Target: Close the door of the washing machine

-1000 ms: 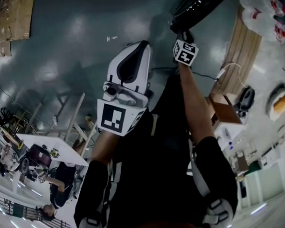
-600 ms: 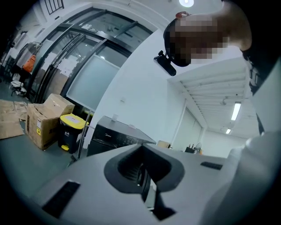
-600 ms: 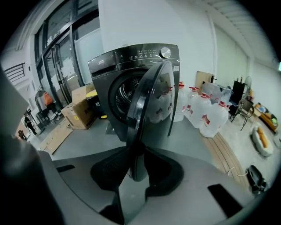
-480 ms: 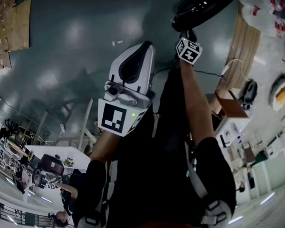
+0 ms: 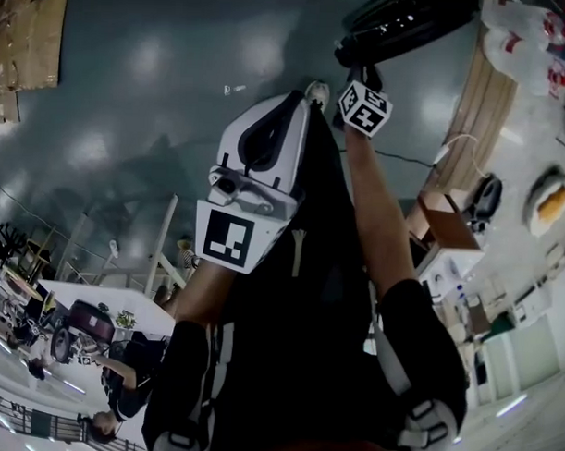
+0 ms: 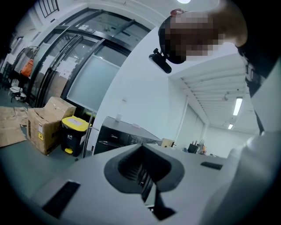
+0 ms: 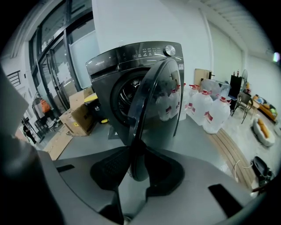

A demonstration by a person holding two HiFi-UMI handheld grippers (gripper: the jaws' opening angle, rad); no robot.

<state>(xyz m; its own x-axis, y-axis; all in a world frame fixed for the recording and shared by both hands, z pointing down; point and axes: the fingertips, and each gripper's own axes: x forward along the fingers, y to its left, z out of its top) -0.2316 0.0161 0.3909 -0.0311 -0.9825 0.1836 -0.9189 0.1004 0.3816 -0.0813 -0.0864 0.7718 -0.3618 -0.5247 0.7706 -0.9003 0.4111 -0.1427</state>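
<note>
Washing machine door (image 7: 154, 103) is part open, seen edge-on, hinged to the dark front-loader (image 7: 115, 72) w/ the drum visible behind. Right gripper (image 7: 138, 153): fingers clamped on the door's lower rim. Left gripper (image 6: 142, 176): fingers closed, nothing between. Water jugs (image 7: 211, 115) on the floor just right of the machine.

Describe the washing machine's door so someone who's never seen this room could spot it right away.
Find the dark front-loading washing machine against the white wall, between cardboard boxes and clear water jugs. Its door is the round, glossy dark disc standing open, its lower rim between the jaws of the right hand-held gripper. Nothing else nearby is curved and mirror-like, reflecting the jugs.
</note>
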